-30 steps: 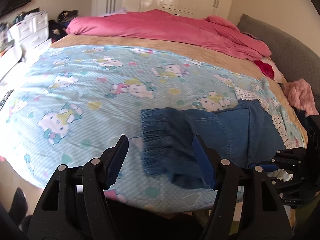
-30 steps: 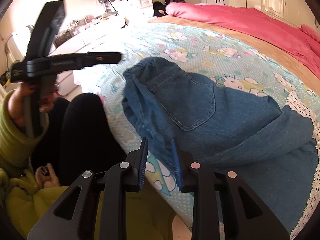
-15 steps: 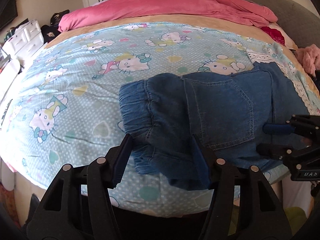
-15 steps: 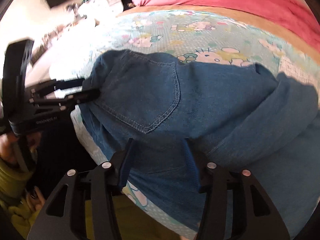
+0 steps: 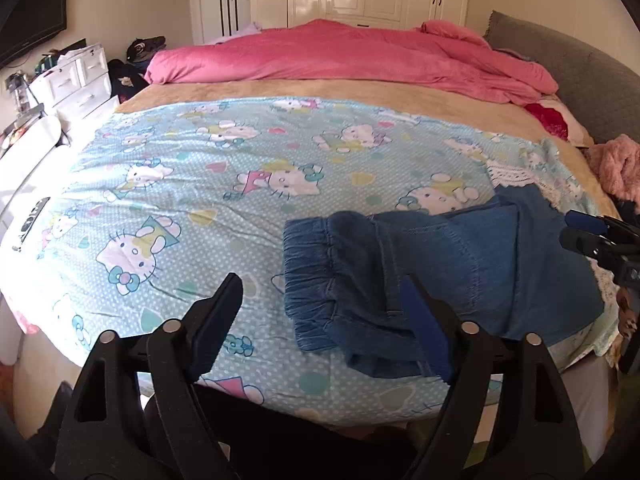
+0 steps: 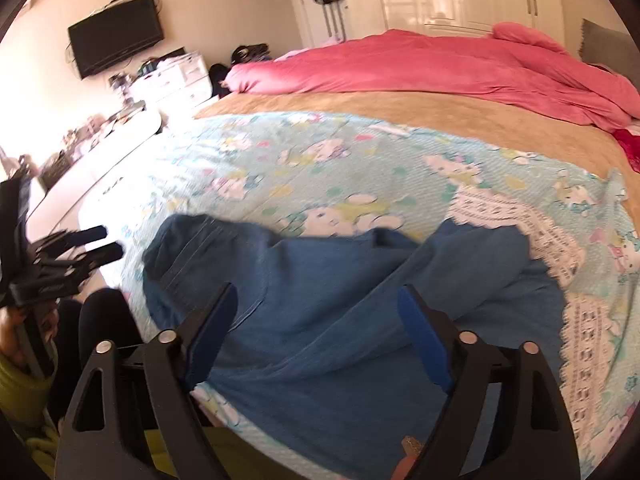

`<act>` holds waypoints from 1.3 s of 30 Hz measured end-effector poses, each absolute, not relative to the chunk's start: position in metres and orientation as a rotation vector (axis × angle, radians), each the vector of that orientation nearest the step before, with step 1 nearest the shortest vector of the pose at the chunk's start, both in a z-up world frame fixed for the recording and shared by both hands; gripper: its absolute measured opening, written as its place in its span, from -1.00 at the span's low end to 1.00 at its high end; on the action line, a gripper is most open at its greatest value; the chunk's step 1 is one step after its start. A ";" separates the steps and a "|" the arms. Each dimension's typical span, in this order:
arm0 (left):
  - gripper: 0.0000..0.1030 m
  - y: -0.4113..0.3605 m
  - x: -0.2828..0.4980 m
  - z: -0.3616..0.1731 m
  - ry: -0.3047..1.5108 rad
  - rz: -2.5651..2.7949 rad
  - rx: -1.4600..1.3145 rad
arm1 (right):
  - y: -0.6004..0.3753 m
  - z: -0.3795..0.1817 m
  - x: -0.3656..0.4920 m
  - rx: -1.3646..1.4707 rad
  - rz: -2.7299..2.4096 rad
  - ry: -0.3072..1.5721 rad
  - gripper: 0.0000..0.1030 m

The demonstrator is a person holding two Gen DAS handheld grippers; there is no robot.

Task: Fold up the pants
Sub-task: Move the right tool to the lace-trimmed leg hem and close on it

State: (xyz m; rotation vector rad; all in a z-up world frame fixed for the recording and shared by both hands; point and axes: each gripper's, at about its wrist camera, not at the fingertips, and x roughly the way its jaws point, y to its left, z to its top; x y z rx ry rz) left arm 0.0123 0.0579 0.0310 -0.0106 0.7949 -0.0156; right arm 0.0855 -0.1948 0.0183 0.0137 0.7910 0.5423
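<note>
1. The pants point(image 5: 440, 264), blue denim, lie folded on the cartoon-print sheet point(image 5: 200, 184) near the bed's front edge. The gathered elastic waistband point(image 5: 308, 264) points toward the left of the left wrist view.
2. Left gripper point(image 5: 324, 320): jaws opening, fingers well apart. The right pad overlaps the waistband end of the pants in the picture; the left pad stands over bare sheet. No cloth is pinched.
3. Right gripper point(image 6: 320, 332): jaws opening, wide. Denim point(image 6: 340, 300) shows between and beyond the fingers, but the pads do not press on it. This view is motion-blurred.
4. Each gripper appears in the other's view: the right one at the far right edge of the left wrist view, just beside the pants; the left one point(image 6: 92, 246) at the left edge of the right wrist view.
5. A pink duvet point(image 5: 360, 56) lies bunched at the far side of the bed, well apart from the pants.
6. White lace trim point(image 6: 520, 216) of the sheet lies just beside the pants on the right.
</note>
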 end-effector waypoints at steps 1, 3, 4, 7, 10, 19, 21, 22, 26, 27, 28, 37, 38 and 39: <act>0.53 0.057 0.011 0.034 0.788 -0.018 -0.015 | -0.198 0.020 0.090 0.017 0.525 0.787 0.63; 0.58 0.052 0.010 0.038 0.779 -0.029 -0.015 | -0.206 0.024 0.098 0.028 0.501 0.779 0.63; 0.60 0.049 0.010 0.040 0.774 -0.034 -0.012 | -0.210 0.026 0.102 0.031 0.489 0.775 0.63; 0.66 0.040 0.010 0.042 0.772 -0.054 -0.003 | -0.219 0.031 0.111 0.027 0.458 0.762 0.63; 0.68 0.028 0.011 0.043 0.774 -0.073 0.011 | -0.227 0.035 0.120 0.022 0.434 0.753 0.63; 0.72 -0.011 0.024 0.036 0.793 -0.172 0.028 | -0.249 0.043 0.148 0.036 0.372 0.748 0.64; 0.73 -0.017 0.028 0.034 0.801 -0.186 0.023 | -0.252 0.042 0.153 0.038 0.367 0.751 0.64; 0.74 -0.020 0.030 0.033 0.808 -0.196 0.018 | -0.254 0.040 0.156 0.040 0.365 0.755 0.64; 0.75 -0.036 0.040 0.028 0.824 -0.231 0.019 | -0.258 0.031 0.170 0.035 0.352 0.784 0.64; 0.75 -0.040 0.042 0.026 0.828 -0.240 0.020 | -0.258 0.028 0.173 0.028 0.345 0.795 0.64; 0.75 -0.045 0.045 0.024 0.833 -0.256 0.017 | -0.258 0.024 0.179 0.019 0.343 0.813 0.69; 0.75 -0.089 0.072 -0.012 0.923 -0.366 0.006 | -0.273 -0.032 0.229 0.014 0.249 0.962 0.90; 0.75 -0.094 0.073 -0.016 0.931 -0.372 0.015 | -0.274 -0.039 0.234 0.023 0.249 0.979 0.90; 0.75 -0.098 0.075 -0.020 0.937 -0.383 0.020 | -0.275 -0.044 0.238 0.043 0.259 0.995 0.90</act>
